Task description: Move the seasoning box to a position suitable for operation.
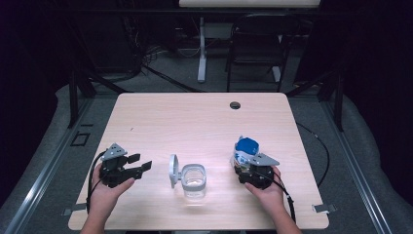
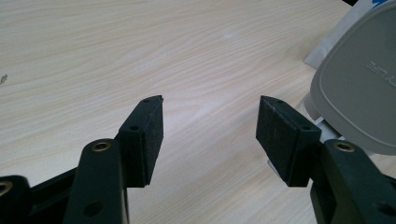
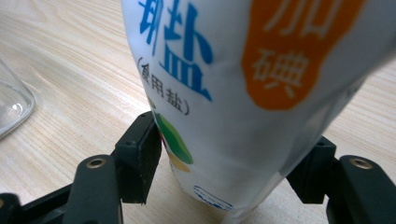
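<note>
I hold one salt bag (image 3: 243, 93) between the jaws of my right gripper (image 1: 250, 168), which are closed against its soft lower sides; it stands to the right of the glass jar (image 1: 194, 181). My left gripper (image 1: 135, 165) rests with its jaws spread wide and nothing between them, to the left of the jar. The jar's grey lid (image 1: 173, 170) hangs open on its left side, just beside my left jaws.

The bag is limp and printed plastic, so I judge it may slump or slide out of the pinch when I tilt it, spilling salt beside the jar. The light jar could also tip if I knock its lid.

Count: one bag, one jar, one lid, two grippers, one table (image 1: 195, 117).
</note>
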`<move>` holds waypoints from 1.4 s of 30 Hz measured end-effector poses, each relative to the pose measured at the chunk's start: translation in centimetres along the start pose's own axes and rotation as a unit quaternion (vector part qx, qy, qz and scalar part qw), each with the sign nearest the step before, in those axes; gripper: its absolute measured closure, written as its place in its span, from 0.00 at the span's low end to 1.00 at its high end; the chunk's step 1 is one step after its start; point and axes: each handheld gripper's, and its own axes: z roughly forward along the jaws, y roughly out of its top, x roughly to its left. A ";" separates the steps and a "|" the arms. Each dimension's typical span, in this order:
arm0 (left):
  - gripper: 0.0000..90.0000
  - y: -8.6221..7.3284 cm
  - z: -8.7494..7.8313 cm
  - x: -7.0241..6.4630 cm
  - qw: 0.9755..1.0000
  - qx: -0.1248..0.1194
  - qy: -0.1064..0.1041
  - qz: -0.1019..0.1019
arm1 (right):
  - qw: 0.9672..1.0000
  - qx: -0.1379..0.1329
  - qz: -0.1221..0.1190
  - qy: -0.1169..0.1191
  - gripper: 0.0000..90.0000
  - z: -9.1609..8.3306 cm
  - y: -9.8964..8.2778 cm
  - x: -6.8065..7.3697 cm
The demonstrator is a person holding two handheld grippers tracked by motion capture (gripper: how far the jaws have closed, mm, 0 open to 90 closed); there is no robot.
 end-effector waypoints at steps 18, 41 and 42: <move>0.46 -0.1 0.1 0.1 1.000 -0.001 0.000 -0.003 | 1.000 -0.008 0.009 -0.007 0.40 0.6 -0.1 0.4; 0.47 -0.2 0.2 0.3 1.000 0.000 0.001 -0.005 | 1.000 -0.012 -0.004 -0.004 0.42 0.7 -0.1 0.3; 0.47 -0.2 0.2 0.3 1.000 0.000 0.001 -0.004 | 1.000 -0.014 -0.005 -0.004 0.42 0.8 -0.2 0.4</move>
